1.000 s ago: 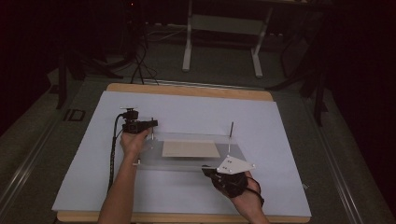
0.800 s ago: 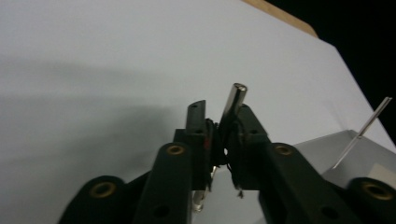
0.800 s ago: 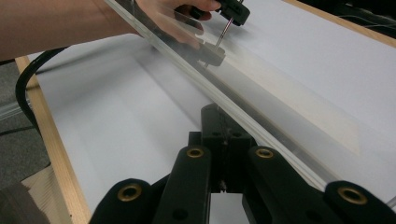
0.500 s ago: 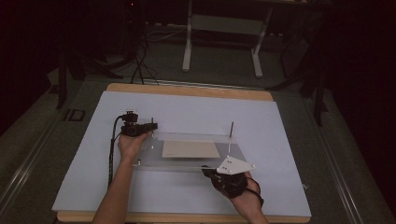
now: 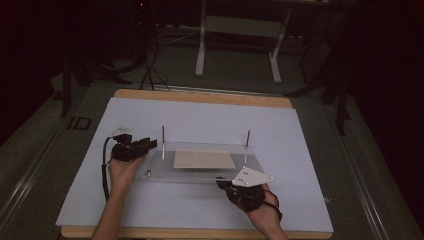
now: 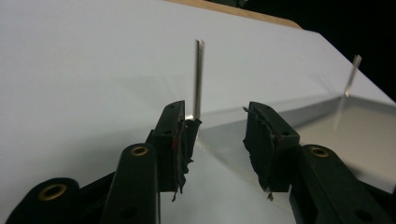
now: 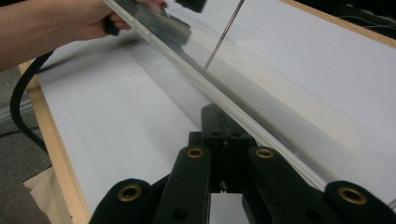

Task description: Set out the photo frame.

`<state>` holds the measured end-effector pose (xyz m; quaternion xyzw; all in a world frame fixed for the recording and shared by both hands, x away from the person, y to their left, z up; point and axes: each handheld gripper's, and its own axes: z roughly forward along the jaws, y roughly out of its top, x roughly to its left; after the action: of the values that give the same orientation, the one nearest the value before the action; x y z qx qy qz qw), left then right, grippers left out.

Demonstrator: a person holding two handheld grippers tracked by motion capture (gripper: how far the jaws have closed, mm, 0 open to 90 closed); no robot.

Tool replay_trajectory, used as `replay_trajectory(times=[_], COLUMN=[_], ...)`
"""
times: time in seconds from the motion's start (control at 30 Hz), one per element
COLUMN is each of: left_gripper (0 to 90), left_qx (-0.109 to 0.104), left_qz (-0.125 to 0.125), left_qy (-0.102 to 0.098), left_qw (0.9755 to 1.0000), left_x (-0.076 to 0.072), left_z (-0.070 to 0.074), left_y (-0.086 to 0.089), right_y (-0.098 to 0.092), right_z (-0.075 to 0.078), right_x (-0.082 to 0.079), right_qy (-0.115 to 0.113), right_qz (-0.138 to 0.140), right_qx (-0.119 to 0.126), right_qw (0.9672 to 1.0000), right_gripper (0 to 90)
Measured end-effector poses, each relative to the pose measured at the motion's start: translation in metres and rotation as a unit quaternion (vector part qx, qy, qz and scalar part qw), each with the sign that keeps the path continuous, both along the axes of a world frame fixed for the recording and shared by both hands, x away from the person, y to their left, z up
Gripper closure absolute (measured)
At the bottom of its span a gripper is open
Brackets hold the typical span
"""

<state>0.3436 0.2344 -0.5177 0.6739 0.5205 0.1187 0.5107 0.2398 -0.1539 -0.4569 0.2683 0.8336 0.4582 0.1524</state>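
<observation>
A clear acrylic plate [image 5: 160, 167] lies on the white sheet, with a tan card [image 5: 204, 160] on its middle. Two thin metal pins stand at its far corners, the left pin [image 5: 163, 135] and the right pin [image 5: 248, 140]. My left gripper [image 5: 148, 144] hovers just off the plate's left end. Its jaws have just been opening and hold nothing; the gripper [image 6: 217, 119] looks past the near pin [image 6: 199, 79]. My right gripper [image 5: 223, 183] is shut, its tips [image 7: 219, 119] against the plate's near edge [image 7: 243, 112]. I cannot tell whether they pinch it.
A white sheet [image 5: 200, 120] covers the wooden table [image 5: 200, 96]. A pale metal stand [image 5: 240, 30] and cables [image 5: 150, 65] sit on the dark floor beyond the far edge. The left gripper's cable [image 5: 104, 170] loops beside the forearm.
The left gripper has pulled back to the left, away from the plate's left end, with its jaws opening. The left pin now stands in full view. The right gripper has stayed put.
</observation>
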Motion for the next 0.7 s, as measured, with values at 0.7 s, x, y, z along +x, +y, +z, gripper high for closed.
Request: replay_trajectory(times=[0.7], left_gripper=[64.4], left_qx=[0.015], left_qz=[-0.036], left_qy=[-0.012], left_qw=[0.9992], left_x=[-0.038], left_z=[0.002], left_y=[0.016], right_y=[-0.003], right_z=[0.01], right_x=[0.004], right_qy=[-0.011], right_qz=[-0.01], right_qx=[0.008], right_qw=[0.9999], right_gripper=[90.0])
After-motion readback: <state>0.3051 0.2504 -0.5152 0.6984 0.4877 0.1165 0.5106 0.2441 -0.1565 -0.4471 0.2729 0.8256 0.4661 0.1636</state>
